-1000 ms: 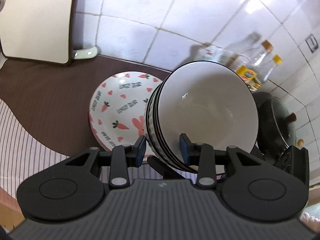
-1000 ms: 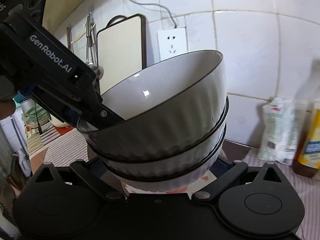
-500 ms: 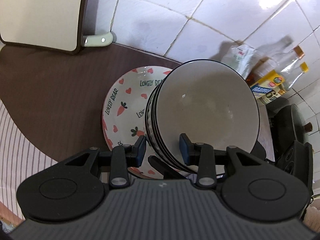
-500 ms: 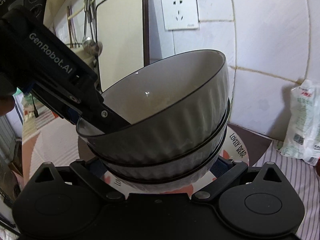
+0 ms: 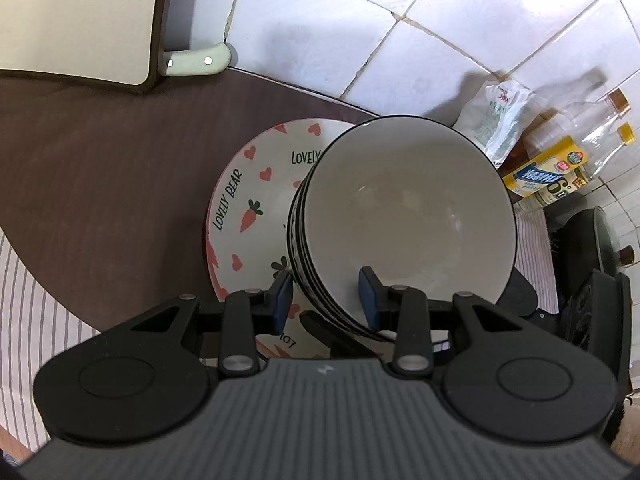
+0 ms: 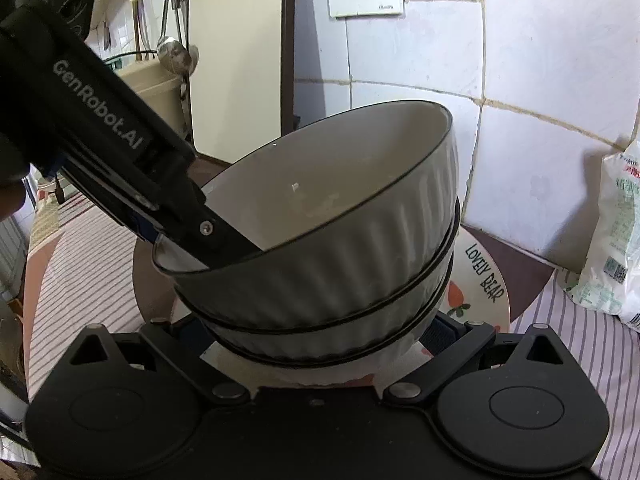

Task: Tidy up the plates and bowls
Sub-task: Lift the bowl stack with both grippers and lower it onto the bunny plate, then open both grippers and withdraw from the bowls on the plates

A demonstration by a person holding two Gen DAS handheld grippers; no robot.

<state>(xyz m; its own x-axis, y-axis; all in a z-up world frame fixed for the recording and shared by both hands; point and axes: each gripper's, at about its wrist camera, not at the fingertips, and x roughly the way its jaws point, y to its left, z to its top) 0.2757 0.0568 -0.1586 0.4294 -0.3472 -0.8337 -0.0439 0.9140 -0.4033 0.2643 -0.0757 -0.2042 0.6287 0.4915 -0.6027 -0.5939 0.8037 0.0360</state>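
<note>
Left hand-held gripper (image 5: 325, 300) points steeply down, clamped on the near rim of the stack of bowls (image 5: 404, 216): one blue pad (image 5: 285, 296) outside the wall, the other inside the top bowl. Seen from the right wrist view, this left hand-held gripper (image 6: 208, 236) comes in from upper left, its black finger hooked over the top bowl's rim. Right hand-held gripper (image 6: 316, 332) sits lower and flatter, aimed under the stack; its fingers (image 6: 440, 330) spread wide on either side of the bottom bowl's base. Pads mostly hidden by the bowls, so cannot tell if they actually press or just cradle. Stack of bowls is three or four ribbed white bowls with dark rims, nested, tilted toward the tiled wall (image 5: 360, 32). It hangs just above the carrot-print plate (image 5: 256, 204) marked LOVELY BEAR, overlapping the plate's right side; contact with the plate not clear. Plate lies on the brown mat (image 5: 104, 168) on the counter, striped cloth (image 6: 80, 264) around it. Cutting board (image 5: 76, 16) leans on the wall at left; bottles (image 5: 560, 160) and a plastic bag (image 5: 496, 120) at right.
</note>
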